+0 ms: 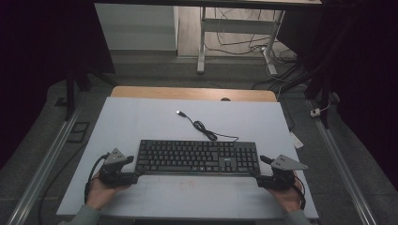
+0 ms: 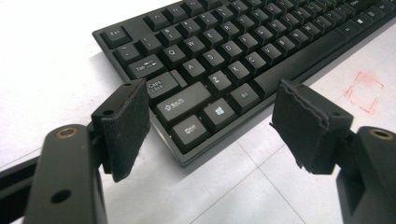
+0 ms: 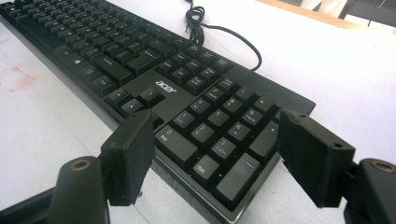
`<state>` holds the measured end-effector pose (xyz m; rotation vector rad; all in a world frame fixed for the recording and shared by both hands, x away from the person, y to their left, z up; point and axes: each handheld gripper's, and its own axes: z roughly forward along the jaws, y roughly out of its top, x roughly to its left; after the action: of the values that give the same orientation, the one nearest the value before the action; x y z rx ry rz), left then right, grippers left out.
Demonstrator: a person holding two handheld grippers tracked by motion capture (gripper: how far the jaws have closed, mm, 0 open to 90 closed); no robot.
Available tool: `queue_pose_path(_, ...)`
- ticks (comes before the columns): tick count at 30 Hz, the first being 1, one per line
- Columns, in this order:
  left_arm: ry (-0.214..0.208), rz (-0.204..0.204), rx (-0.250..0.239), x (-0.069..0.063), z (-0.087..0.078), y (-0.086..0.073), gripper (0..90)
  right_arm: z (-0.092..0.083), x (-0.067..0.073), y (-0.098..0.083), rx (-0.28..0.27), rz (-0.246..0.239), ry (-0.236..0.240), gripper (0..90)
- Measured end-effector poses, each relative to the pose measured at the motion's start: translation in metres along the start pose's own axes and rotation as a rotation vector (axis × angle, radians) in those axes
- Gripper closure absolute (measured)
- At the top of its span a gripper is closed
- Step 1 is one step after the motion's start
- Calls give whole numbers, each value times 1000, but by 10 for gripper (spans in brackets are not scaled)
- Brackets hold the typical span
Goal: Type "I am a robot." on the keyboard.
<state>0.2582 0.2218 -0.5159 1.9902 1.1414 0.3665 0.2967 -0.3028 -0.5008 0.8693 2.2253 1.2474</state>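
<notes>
Black foam-faced jaws rise at the bottom of each gripper view, spread wide with nothing between them, and straddle a near corner of the keyboard point(image 1: 197, 157). That black Acer keyboard lies flat near the front middle of the white tabletop point(image 1: 141, 117), long side across, its cable point(image 1: 206, 130) curling away behind it to a loose USB plug point(image 1: 179, 112).

Left tongs point(image 2: 210, 119) stand open around the Ctrl-and-Shift corner, one jaw off the short end and the other in front of the long front edge; neither touches the case as far as the left gripper view tells. Right tongs point(image 3: 212, 154) stand open likewise around the numeric-pad corner by the Enter key. From above, a hand holds each tool just at the keyboard's front corners.

This looks like the approach for a two-handed pick-up or shift of the keyboard, with the grip not yet taken. Next, both tongs would need to settle onto the case edge and close together, evenly, so the board lifts level and the trailing cable does not snag.
</notes>
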Motion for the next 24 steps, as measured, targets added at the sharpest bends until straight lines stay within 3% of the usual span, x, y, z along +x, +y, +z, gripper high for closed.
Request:
queue_pose_path(15,11,-4,-30,0,1,18,343,4,2,4,-2,4,10,311)
queue_pose_path(24,5,10,-11,-3,11,25,401,19,15,24,-15,0,78,427)
